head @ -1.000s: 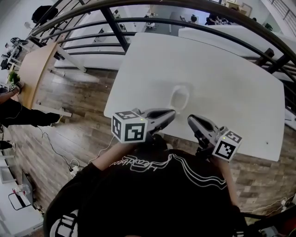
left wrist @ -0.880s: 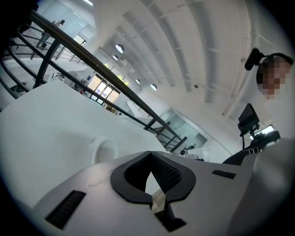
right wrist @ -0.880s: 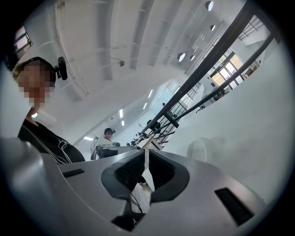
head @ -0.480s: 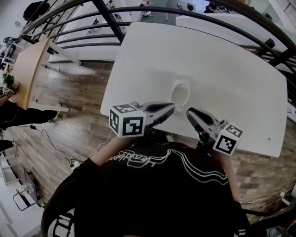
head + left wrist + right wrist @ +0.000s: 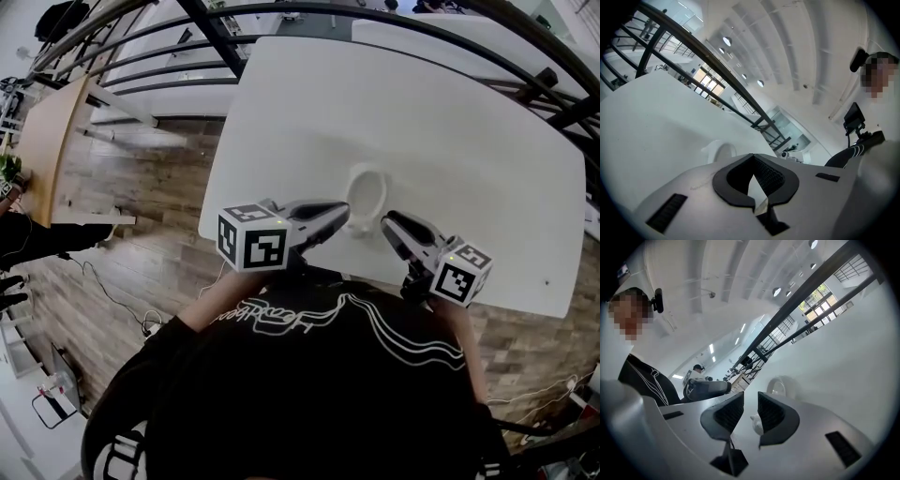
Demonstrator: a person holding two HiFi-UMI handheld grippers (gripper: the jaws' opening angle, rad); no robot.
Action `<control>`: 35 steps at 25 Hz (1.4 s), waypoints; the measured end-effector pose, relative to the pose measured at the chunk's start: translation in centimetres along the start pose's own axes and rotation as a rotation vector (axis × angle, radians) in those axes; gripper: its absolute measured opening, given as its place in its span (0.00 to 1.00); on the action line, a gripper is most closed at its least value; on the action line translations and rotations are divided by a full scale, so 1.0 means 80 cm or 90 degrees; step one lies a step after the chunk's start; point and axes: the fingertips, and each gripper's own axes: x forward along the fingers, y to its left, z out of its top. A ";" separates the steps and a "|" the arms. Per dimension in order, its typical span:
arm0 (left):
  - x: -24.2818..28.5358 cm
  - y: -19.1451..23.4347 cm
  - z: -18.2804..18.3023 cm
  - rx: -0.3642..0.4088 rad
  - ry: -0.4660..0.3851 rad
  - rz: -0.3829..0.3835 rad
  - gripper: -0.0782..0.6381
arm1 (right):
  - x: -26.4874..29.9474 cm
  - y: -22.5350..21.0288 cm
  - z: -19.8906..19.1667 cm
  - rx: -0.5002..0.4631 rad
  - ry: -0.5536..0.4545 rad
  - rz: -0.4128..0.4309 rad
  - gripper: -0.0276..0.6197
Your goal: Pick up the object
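A white cup (image 5: pixel 366 197) lies on the white table (image 5: pixel 469 150), close to its near edge. It also shows in the left gripper view as a pale cup (image 5: pixel 719 152) and in the right gripper view as a rounded cup (image 5: pixel 780 386), just beyond the jaws. My left gripper (image 5: pixel 343 215) is shut and empty, its tip next to the cup's left side. My right gripper (image 5: pixel 388 222) sits just right of the cup. Its jaws are opening: a narrow gap (image 5: pixel 750 401) shows, with nothing gripped in it.
A black railing (image 5: pixel 281 14) curves round the far side of the table. Wooden floor (image 5: pixel 141 216) lies to the left, with a wooden desk (image 5: pixel 47 141) beyond. The table's near edge runs right under both grippers, against the person's black shirt (image 5: pixel 319 375).
Both grippers have moved forward over the table edge toward the cup. The left tip now sits beside it, and the right one is closer too.
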 end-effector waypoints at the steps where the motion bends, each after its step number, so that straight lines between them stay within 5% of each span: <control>1: 0.001 0.006 0.002 -0.002 0.000 0.002 0.12 | 0.002 -0.005 -0.001 0.001 0.005 -0.005 0.13; 13: 0.017 0.057 0.000 -0.011 0.019 0.025 0.12 | 0.018 -0.073 -0.022 0.040 0.057 -0.099 0.33; 35: 0.025 0.109 0.014 -0.019 0.025 0.053 0.12 | 0.074 -0.113 -0.045 0.118 0.185 -0.087 0.33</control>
